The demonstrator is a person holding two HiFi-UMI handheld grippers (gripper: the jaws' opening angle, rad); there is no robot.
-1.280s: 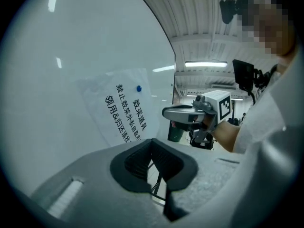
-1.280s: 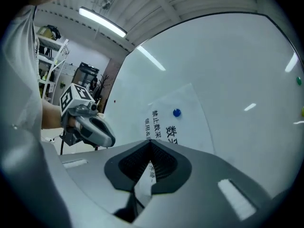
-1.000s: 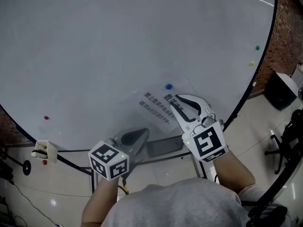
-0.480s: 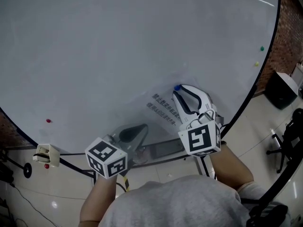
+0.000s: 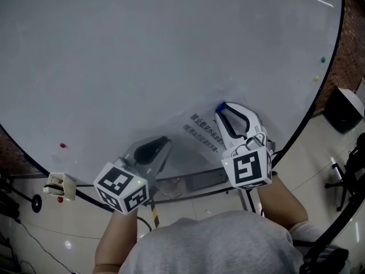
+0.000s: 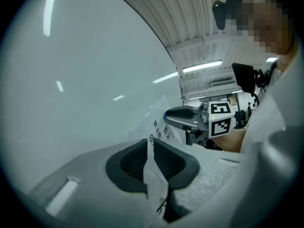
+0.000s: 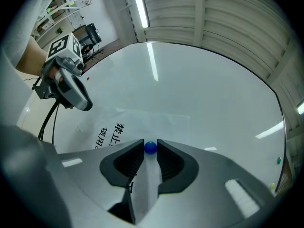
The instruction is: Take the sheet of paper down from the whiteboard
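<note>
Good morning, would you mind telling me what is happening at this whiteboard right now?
A person is working at the whiteboard with a gripper in each hand. The left gripper is pinched on the lower part of the sheet of paper. The right gripper has its jaw tips on either side of the blue magnet that pins the sheet and appears closed on it. The sheet is not yet off the board.

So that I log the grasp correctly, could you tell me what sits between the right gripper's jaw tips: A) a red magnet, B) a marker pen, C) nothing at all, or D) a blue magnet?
D: the right gripper view shows the blue magnet between the jaw tips of the right gripper, on the sheet of paper.
</note>
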